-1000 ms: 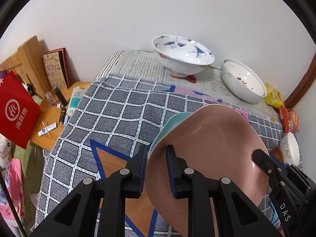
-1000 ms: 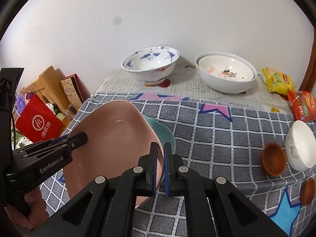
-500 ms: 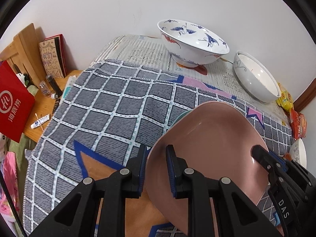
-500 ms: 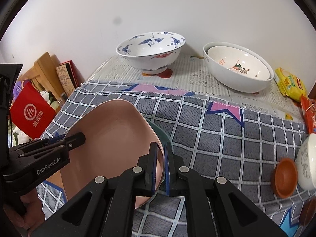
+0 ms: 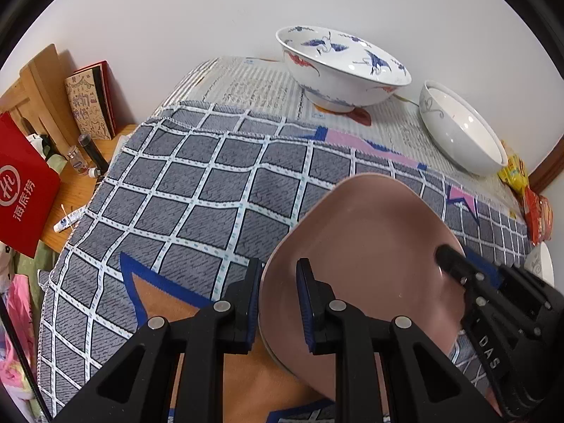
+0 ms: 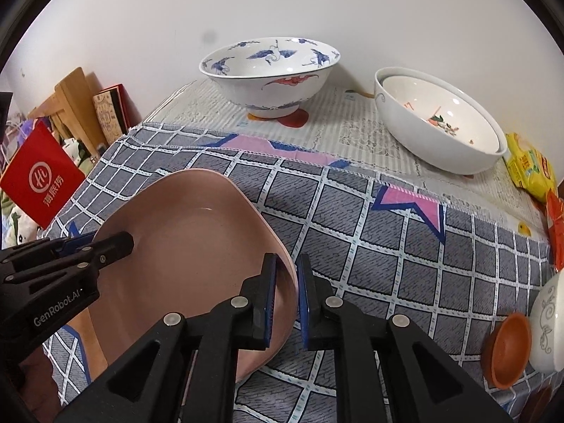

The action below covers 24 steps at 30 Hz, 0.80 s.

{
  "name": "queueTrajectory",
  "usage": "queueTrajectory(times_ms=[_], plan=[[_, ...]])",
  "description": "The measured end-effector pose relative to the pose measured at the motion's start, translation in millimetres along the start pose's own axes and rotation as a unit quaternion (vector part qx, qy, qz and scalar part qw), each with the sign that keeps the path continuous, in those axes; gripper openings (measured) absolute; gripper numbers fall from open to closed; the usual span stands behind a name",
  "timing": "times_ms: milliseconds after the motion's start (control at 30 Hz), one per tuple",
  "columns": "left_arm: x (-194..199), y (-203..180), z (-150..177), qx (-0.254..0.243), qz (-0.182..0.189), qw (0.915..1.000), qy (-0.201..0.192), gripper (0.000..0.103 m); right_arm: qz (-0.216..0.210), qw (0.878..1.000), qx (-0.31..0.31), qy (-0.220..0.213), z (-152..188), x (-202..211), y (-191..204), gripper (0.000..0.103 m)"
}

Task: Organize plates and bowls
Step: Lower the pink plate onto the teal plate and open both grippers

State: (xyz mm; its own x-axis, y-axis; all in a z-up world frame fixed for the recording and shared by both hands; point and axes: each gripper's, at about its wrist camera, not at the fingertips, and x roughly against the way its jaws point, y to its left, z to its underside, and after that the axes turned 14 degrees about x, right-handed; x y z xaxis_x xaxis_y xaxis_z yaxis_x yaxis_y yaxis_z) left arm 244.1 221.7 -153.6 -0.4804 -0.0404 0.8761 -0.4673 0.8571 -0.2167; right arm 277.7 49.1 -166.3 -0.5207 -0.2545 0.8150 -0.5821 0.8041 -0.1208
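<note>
A glossy pink rounded-square ceramic plate (image 6: 183, 246) sits low over the grey checked woven tablecloth (image 6: 387, 246), apparently being set down. The left gripper (image 5: 278, 299) clamps its left rim; the right gripper (image 6: 285, 296) has just been opening, rim between its jaws. Next, both let go.

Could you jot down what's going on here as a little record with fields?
Held item: pink plate, over the checked cloth
Left hand-held gripper: closed on the plate's rim
Right hand-held gripper: jaws just been opening, rim between them
Behind: crane-painted bowl, two nested white bowls
</note>
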Motion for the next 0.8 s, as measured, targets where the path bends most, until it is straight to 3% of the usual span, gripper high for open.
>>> queueTrajectory(times_ms=[67, 167, 467, 600, 700, 800], plan=[[2, 2, 1, 0.000, 0.003, 1.0000, 0.006, 0.024, 0.008, 1.000, 0.005, -0.012, 1, 6, 2, 0.013], [9, 1, 5, -0.005, -0.003, 1.0000, 0.000, 0.028, 0.016, 0.999, 0.014, -0.027, 2, 18, 3, 0.023], [44, -10, 16, -0.014, -0.012, 0.9997, -0.016, 0.028, 0.012, 0.998, -0.035, -0.042, 26, 58, -20, 0.026], [68, -34, 26, -0.037, -0.005, 0.9987, -0.035, 0.030, 0.029, 0.996, -0.065, -0.056, 48, 89, -42, 0.036], [87, -62, 39, -0.058, 0.006, 0.9971, -0.050, 0.040, 0.052, 0.993, -0.084, -0.062, 69, 116, -63, 0.038], [100, -88, 53, -0.077, 0.017, 0.9948, -0.064, 0.042, 0.075, 0.989, -0.109, -0.068, 93, 140, -87, 0.038]])
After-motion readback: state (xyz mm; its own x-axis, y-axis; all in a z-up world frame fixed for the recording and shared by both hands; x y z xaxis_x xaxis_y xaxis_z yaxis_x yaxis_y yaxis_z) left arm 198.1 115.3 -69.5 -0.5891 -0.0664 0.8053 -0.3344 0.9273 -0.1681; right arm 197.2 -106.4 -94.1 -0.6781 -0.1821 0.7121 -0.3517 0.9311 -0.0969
